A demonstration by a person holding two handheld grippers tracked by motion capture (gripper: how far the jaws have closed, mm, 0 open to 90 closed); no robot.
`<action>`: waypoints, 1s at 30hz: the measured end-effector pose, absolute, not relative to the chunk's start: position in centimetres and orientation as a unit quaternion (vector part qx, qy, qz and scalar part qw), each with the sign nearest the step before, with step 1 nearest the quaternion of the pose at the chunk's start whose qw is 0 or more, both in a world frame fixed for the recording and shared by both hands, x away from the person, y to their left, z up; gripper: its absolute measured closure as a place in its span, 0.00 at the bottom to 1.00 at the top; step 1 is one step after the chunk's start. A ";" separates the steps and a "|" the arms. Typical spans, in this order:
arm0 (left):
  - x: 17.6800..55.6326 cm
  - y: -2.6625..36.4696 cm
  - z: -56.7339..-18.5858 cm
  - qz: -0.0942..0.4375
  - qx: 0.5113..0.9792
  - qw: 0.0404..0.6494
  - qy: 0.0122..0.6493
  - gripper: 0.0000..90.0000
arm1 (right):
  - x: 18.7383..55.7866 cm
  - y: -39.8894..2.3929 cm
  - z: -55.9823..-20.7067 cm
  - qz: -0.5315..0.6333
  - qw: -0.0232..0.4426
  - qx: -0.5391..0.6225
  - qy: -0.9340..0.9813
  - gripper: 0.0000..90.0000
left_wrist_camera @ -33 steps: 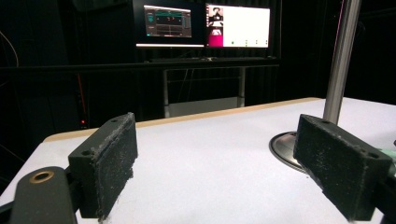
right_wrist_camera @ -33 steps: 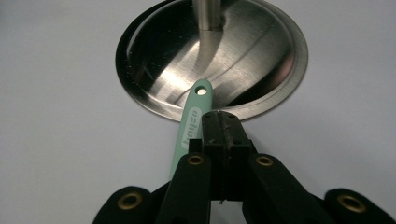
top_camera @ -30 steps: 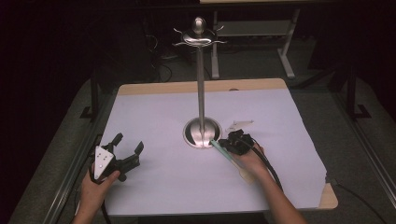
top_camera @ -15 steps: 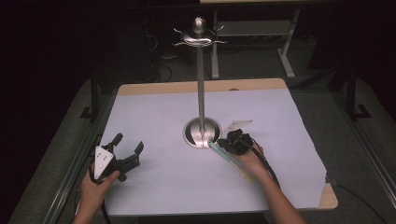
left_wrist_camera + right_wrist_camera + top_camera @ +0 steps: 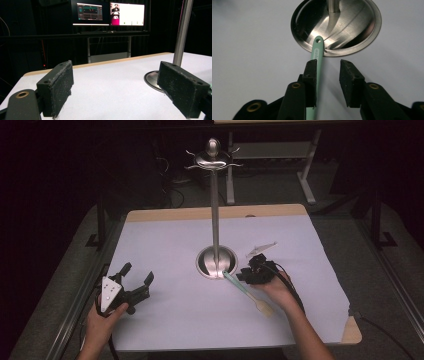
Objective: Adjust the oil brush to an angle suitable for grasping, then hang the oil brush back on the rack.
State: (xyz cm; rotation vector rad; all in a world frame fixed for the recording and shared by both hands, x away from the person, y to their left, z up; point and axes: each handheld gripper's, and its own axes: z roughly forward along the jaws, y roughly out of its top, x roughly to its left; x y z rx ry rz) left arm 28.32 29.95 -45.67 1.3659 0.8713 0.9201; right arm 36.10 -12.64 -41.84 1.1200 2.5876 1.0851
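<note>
Hiding part of the spatula [image 5: 317, 53], the right gripper's [image 5: 328, 75] just-opened jaws seemingly stand apart.

A white sheet [image 5: 190, 320] covers the bench [image 5: 350, 332]. Two lit monitors [image 5: 110, 13] stand beyond its far edge, above a metal frame [image 5: 108, 47].

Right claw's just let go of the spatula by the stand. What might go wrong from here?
1. The right claw has just been opening, yet the spatula lies against its left pad; lifting off may drag it.
2. The spatula's holed end rests on the stand base, so a nudge could slide it off.
</note>
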 end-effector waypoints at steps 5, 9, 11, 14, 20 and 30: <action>28.3 30.0 -45.7 0.395 0.589 0.595 0.377 0.15 | 35.9 -12.5 -41.1 0.338 0.043 0.366 0.866 0.68; 28.3 30.0 -45.7 0.395 0.589 0.596 0.377 0.15 | 35.7 -11.9 -40.5 0.309 0.035 0.361 0.879 0.66; 28.3 29.9 -45.7 0.396 0.589 0.596 0.376 0.15 | 35.7 -11.6 -40.3 0.298 0.033 0.359 0.884 0.66; 28.3 29.9 -45.7 0.396 0.589 0.595 0.377 0.15 | 35.8 -11.2 -40.1 0.276 0.028 0.355 0.893 0.65; 28.3 29.9 -45.7 0.396 0.590 0.595 0.377 0.15 | 36.4 -10.7 -40.1 0.253 0.009 0.359 0.898 0.65; 28.3 29.9 -45.7 0.396 0.588 0.596 0.376 0.15 | 37.0 -9.3 -41.0 0.204 0.005 0.351 0.914 0.66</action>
